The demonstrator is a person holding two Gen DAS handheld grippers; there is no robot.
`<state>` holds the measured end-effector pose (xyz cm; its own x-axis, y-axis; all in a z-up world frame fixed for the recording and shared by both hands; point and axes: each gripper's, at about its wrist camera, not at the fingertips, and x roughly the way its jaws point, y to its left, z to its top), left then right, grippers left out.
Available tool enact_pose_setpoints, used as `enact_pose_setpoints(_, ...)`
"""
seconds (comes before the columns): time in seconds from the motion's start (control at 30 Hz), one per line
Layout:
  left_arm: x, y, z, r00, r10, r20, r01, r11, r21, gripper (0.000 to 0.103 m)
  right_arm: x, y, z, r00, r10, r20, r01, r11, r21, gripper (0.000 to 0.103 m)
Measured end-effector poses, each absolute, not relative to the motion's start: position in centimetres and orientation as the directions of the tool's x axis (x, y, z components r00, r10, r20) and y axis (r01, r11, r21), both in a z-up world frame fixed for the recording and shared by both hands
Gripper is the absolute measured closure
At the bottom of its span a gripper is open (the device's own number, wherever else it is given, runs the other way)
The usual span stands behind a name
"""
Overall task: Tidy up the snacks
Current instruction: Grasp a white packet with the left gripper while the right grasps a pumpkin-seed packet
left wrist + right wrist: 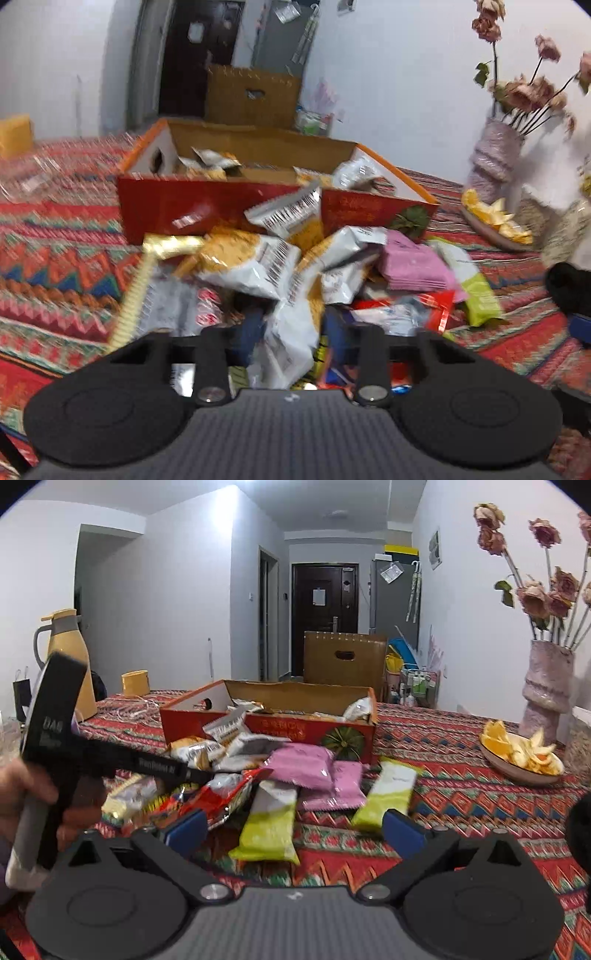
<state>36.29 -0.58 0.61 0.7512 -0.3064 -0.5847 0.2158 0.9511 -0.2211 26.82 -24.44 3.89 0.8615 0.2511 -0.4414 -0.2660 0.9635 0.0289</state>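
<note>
Left wrist: tongs (293, 332) grip white snack packet (291, 343).

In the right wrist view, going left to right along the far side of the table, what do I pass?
Yellow thermos jug → yellow cup → red cardboard box → dish of orange peels → pink vase.

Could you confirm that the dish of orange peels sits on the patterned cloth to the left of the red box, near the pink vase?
Not quite: the dish of orange peels sits to the right of the red box, near the pink vase, as the right wrist view shows.
</note>
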Motion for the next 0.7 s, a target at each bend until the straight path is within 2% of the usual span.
enact_pose_setpoints(0.1,35.8,0.3,0.7,0.751,-0.322,-0.576,0.222,0.945,-0.24,0.079,29.0,-23.7,4.6,0.846,0.299,-0.442,-0.301,0.951,0.067,0.009)
enact_pose_setpoints(0.27,34.4,2.0,2.0,0.776,-0.341,-0.53,0.217,0.934,-0.284,0.081,34.8,-21.3,5.3,0.824,0.344,-0.451,-0.351,0.934,0.071,0.025)
enact_pose_setpoints(0.37,33.2,3.2,2.9,0.796,-0.338,-0.501,0.211,0.932,-0.295,0.081,38.3,-19.6,5.0,0.79,0.391,-0.472,-0.41,0.91,0.067,0.03)
enact_pose_setpoints(0.47,32.4,4.5,3.3,0.812,-0.315,-0.492,0.18,0.936,-0.302,0.081,41.4,-17.7,4.3,0.766,0.408,-0.497,-0.458,0.888,0.023,0.03)
enact_pose_setpoints(0.57,32.1,5.4,3.2,0.818,-0.29,-0.497,0.151,0.942,-0.301,0.081,44.5,-15.9,2.8,0.716,0.386,-0.581,-0.493,0.869,-0.031,0.031)
enact_pose_setpoints(0.6,32.1,5.7,3.2,0.819,-0.28,-0.501,0.138,0.943,-0.301,0.081,45.3,-15.4,2.3,0.697,0.368,-0.616,-0.497,0.867,-0.045,0.035)
enact_pose_setpoints(0.63,32.1,6.0,3.1,0.82,-0.267,-0.506,0.122,0.946,-0.302,0.081,45.5,-15.0,2.0,0.694,0.351,-0.628,-0.501,0.862,-0.073,0.043)
enact_pose_setpoints(0.67,32.0,6.1,3.1,0.821,-0.253,-0.512,0.105,0.948,-0.3,0.081,45.3,-14.7,1.9,0.696,0.342,-0.631,-0.506,0.858,-0.093,0.056)
enact_pose_setpoints(0.7,32.0,6.3,3.0,0.821,-0.243,-0.517,0.092,0.949,-0.301,0.081,45.2,-14.5,2.0,0.686,0.345,-0.641,-0.514,0.853,-0.091,0.057)
